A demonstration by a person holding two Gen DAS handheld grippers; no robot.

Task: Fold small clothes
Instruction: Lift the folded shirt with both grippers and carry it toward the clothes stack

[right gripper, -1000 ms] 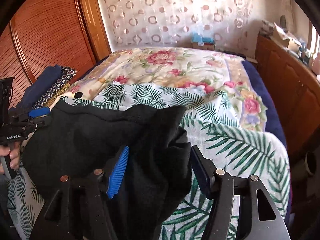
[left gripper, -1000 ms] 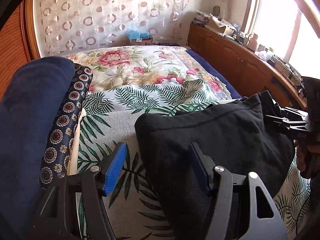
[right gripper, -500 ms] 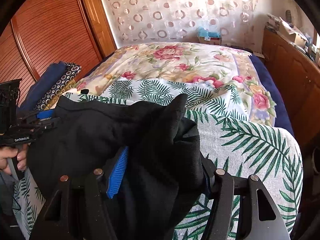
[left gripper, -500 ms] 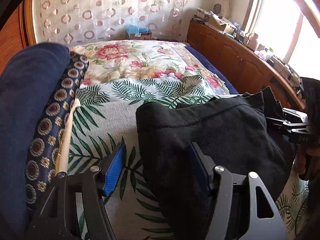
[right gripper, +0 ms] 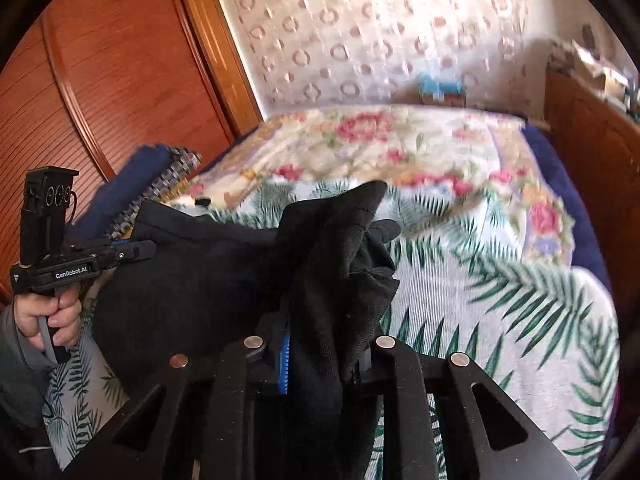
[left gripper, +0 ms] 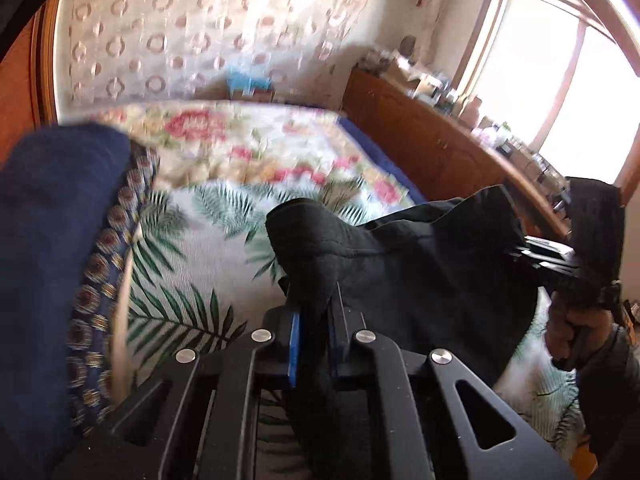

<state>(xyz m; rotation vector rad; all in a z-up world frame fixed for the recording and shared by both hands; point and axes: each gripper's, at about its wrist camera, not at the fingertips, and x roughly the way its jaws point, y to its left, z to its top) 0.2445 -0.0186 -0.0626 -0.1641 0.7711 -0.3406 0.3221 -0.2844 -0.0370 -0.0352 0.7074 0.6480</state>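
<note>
- Both tongs, left (left gripper: 314,334) and right (right gripper: 320,354), have just closed, clenched on the black garment (left gripper: 420,264).
- A thin pinch of cloth could slip free and slump onto the bed (right gripper: 500,280).

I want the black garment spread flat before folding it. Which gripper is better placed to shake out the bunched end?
Probably the right gripper: the black garment is crumpled into a wad at its jaws, while the left gripper pinches a flatter edge. Both have just closed on the cloth, so the left can hold steady.
</note>
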